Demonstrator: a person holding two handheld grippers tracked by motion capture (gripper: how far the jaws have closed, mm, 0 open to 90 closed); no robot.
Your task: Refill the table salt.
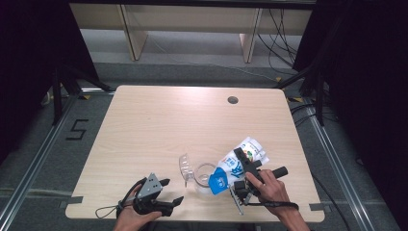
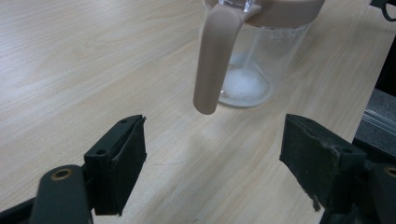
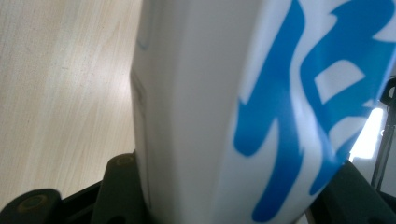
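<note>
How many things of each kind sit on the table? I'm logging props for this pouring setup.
Clear jug with beige handle: 1
White-and-blue pouch, tipped over the jug: 1
Clear lid beside the jug: 1
Total: 3

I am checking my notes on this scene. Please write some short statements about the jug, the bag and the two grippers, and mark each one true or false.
1. The right gripper holds the bag tilted over the jug. True.
2. The left gripper is shut on the jug's handle. False: it is open, with the handle beyond its jaws.
3. The jug holds some white powder. True.
4. The jug lies on its side. False: it stands upright.
5. The bag has blue print. True.
</note>
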